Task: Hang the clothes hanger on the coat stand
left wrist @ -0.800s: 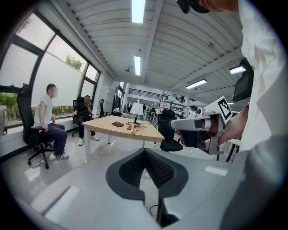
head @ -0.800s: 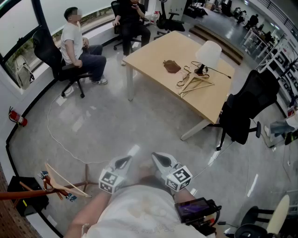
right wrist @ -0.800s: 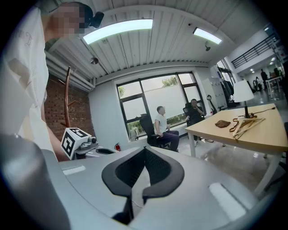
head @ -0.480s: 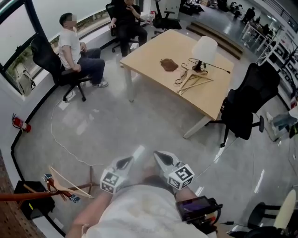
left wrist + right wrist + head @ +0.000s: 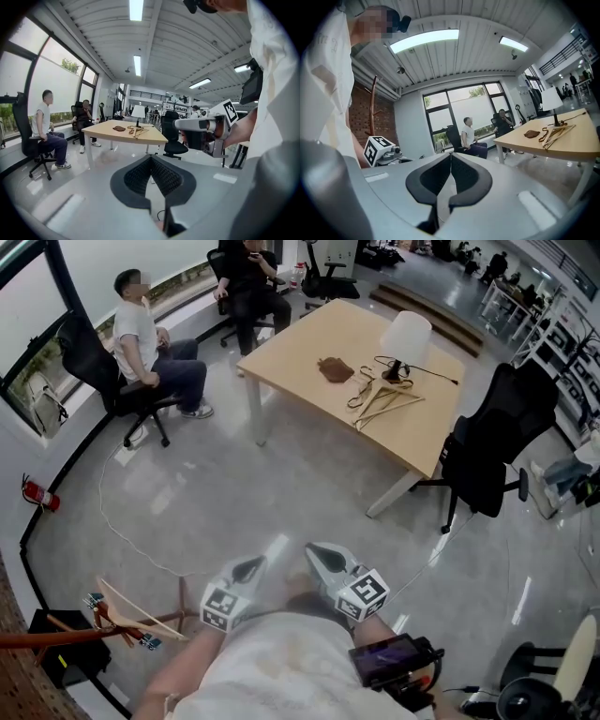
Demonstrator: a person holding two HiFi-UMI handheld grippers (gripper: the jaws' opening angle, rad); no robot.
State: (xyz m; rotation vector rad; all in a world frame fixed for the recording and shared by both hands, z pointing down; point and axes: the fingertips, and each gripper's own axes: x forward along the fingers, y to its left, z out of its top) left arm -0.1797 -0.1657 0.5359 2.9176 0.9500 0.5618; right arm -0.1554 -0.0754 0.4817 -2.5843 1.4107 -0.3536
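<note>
Wooden clothes hangers lie in a loose pile on the light wooden table, near a white lamp; they also show as hangers and hangers. The coat stand, reddish-brown, reaches in at the lower left, with one wooden hanger on it; its pole shows as the coat stand. My left gripper and right gripper are held close to my body, side by side, far from the table. Both are shut and empty: left gripper, right gripper.
A brown pouch lies on the table. Two people sit on office chairs at the far left by the windows. A black chair stands at the table's right. A white cable and a fire extinguisher are on the grey floor.
The head view has drifted a little, so the table sits slightly higher and further left. Both grippers keep their place and stay shut.
</note>
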